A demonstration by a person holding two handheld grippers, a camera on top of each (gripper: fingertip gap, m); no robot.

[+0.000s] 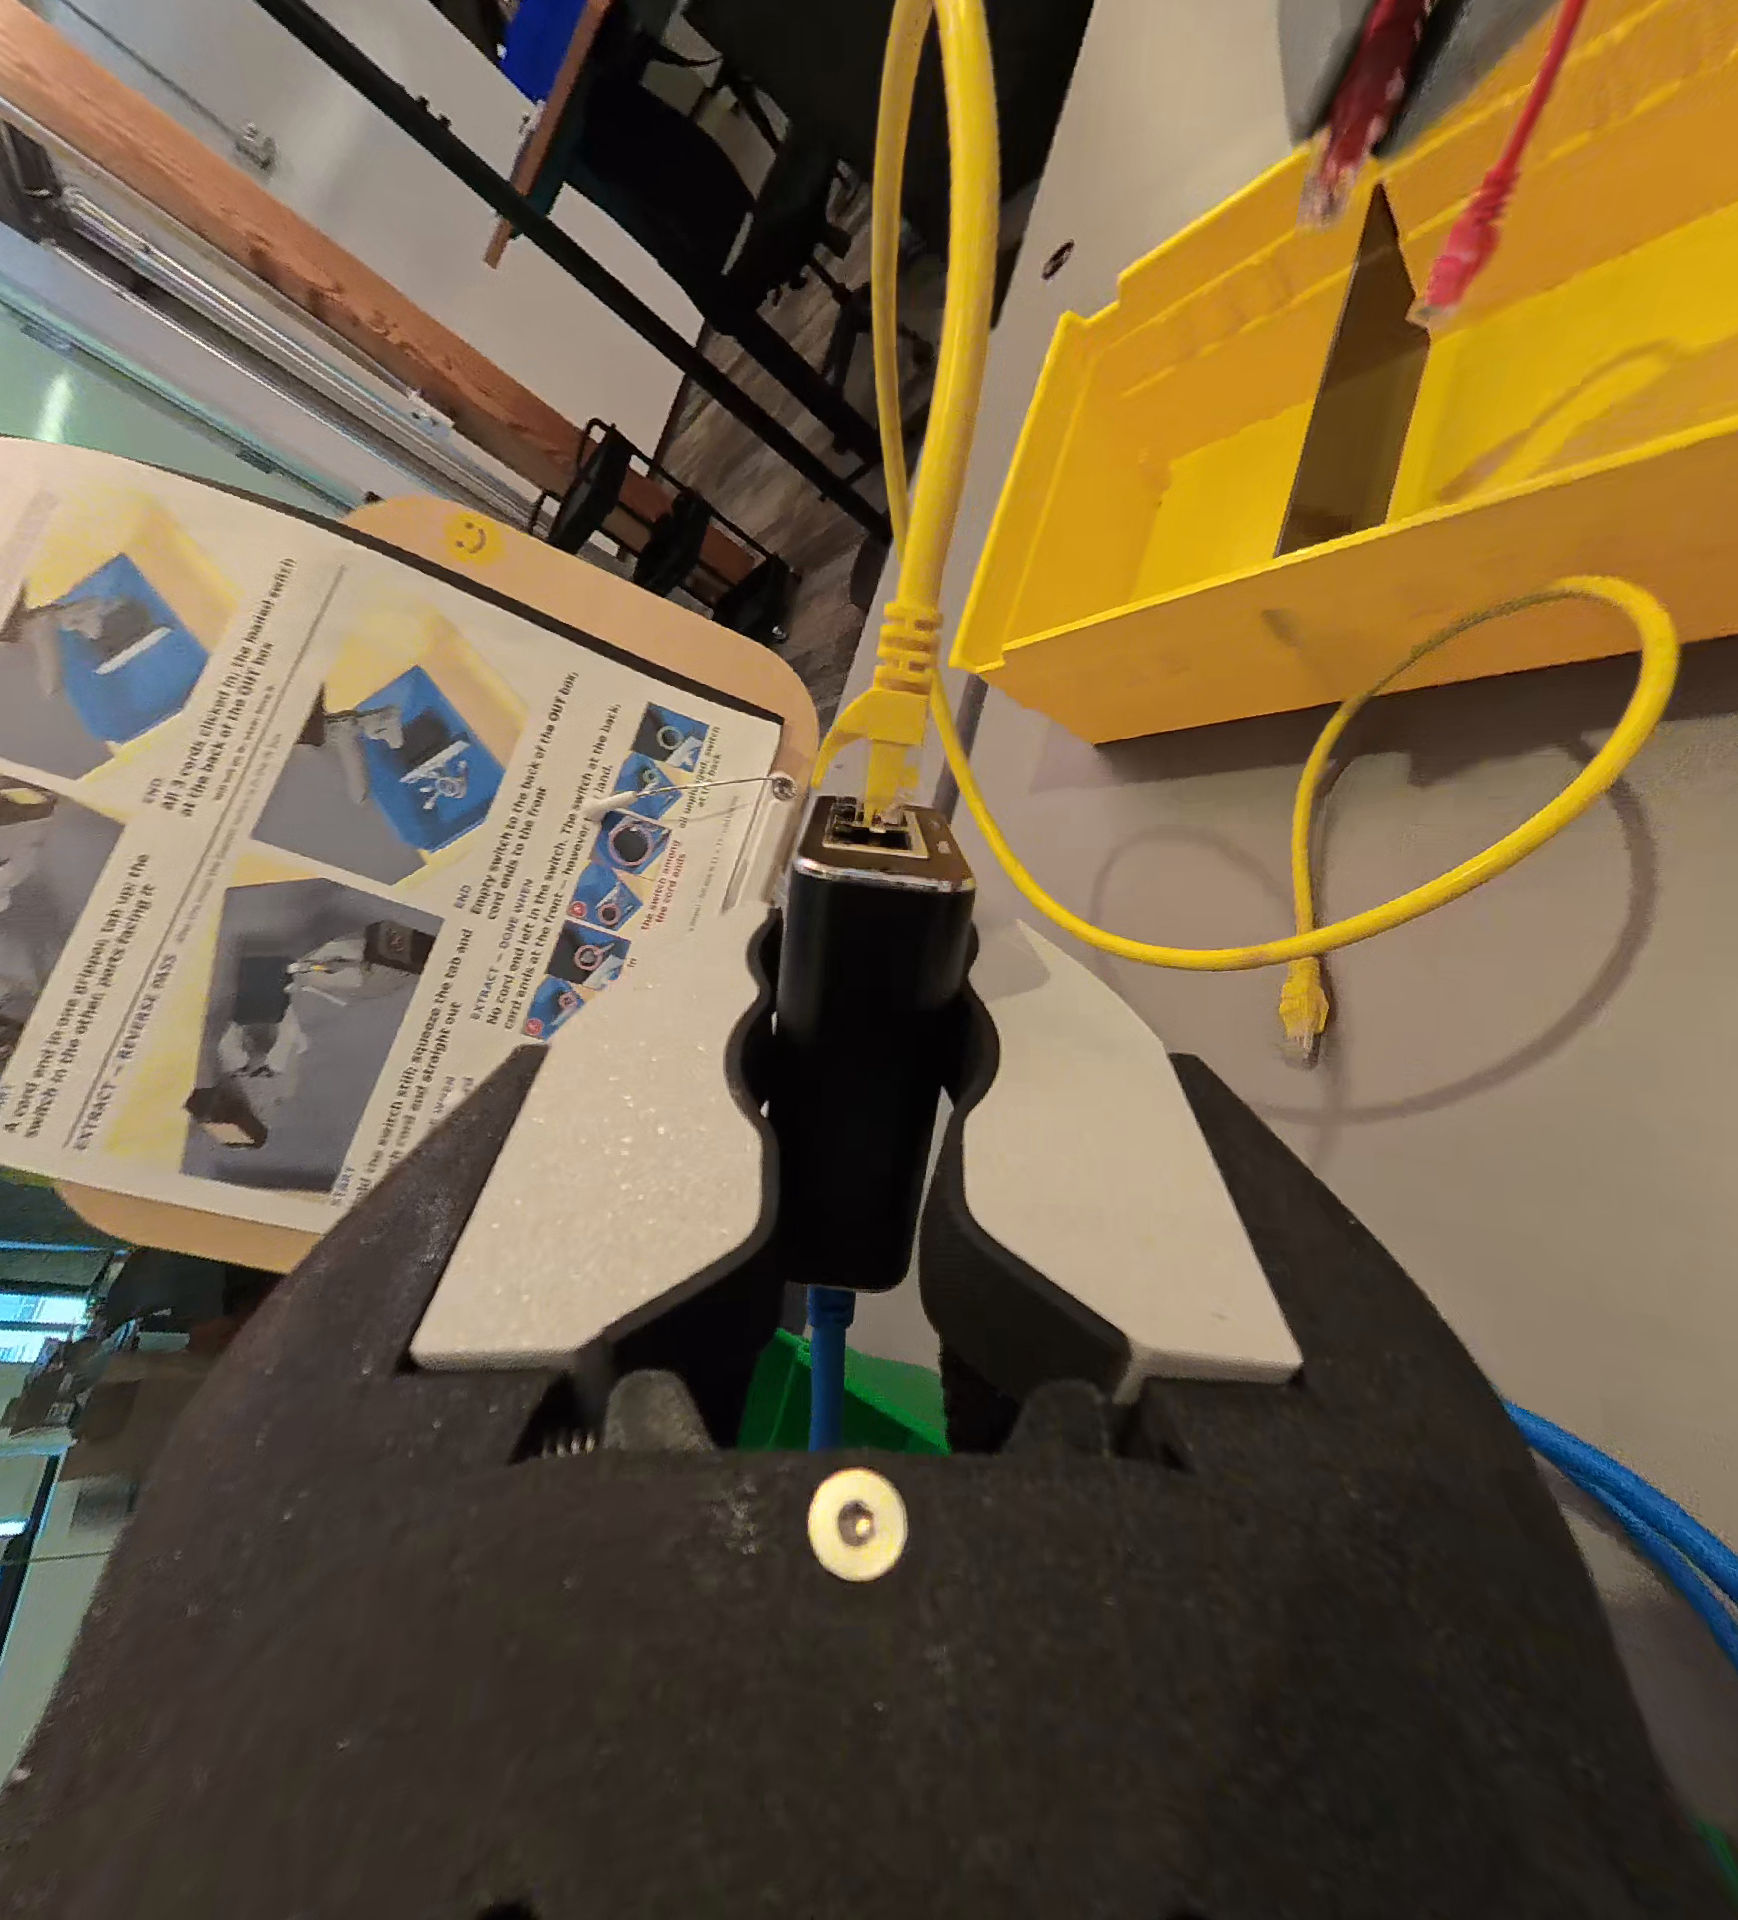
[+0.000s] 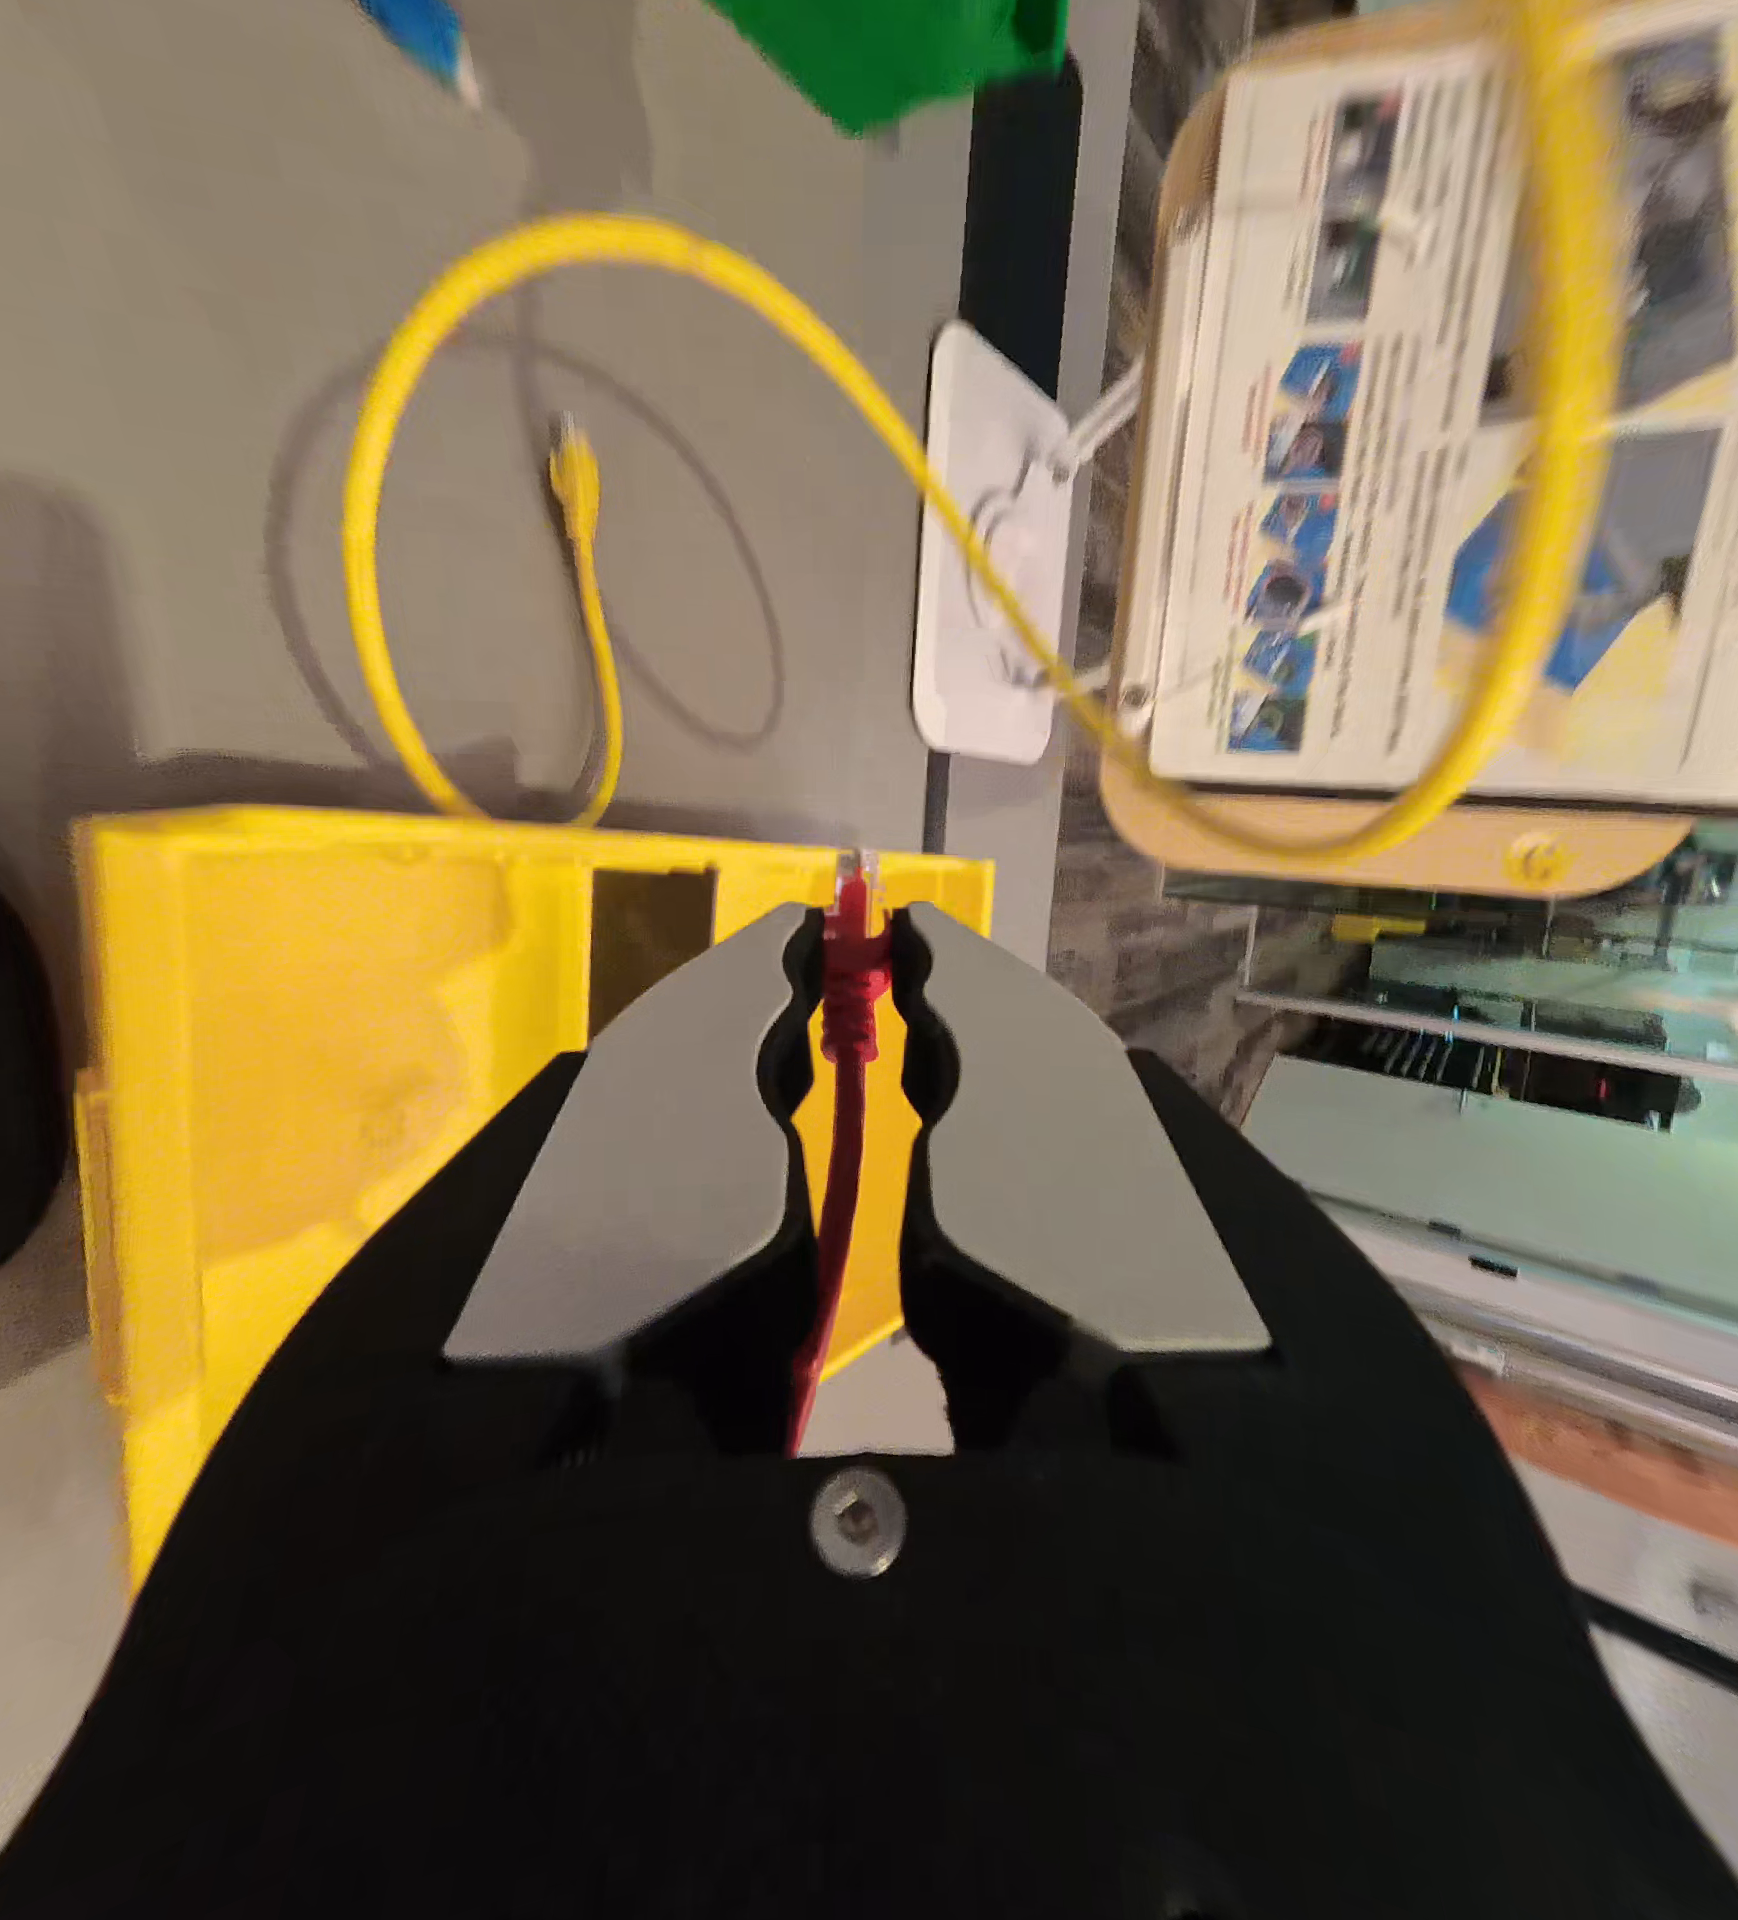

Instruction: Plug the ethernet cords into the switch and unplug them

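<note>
In the left wrist view the switch (image 1: 870, 1039) is sitting at frame centre between the left gripper's (image 1: 865, 997) fingers, a cord (image 1: 938, 416) plugging into its upper end. A bin (image 1: 1260, 623) is lying at upper right, a loose cord end (image 1: 1301, 1003) below it, and an instruction sheet (image 1: 273, 810) is lying at left. In the right wrist view another cord (image 2: 849, 1039) is running up between the right gripper's (image 2: 857, 914) fingers.

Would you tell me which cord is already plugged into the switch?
The yellow cord: its plug sits in the switch. The red cord is held in the right tongs.
</note>
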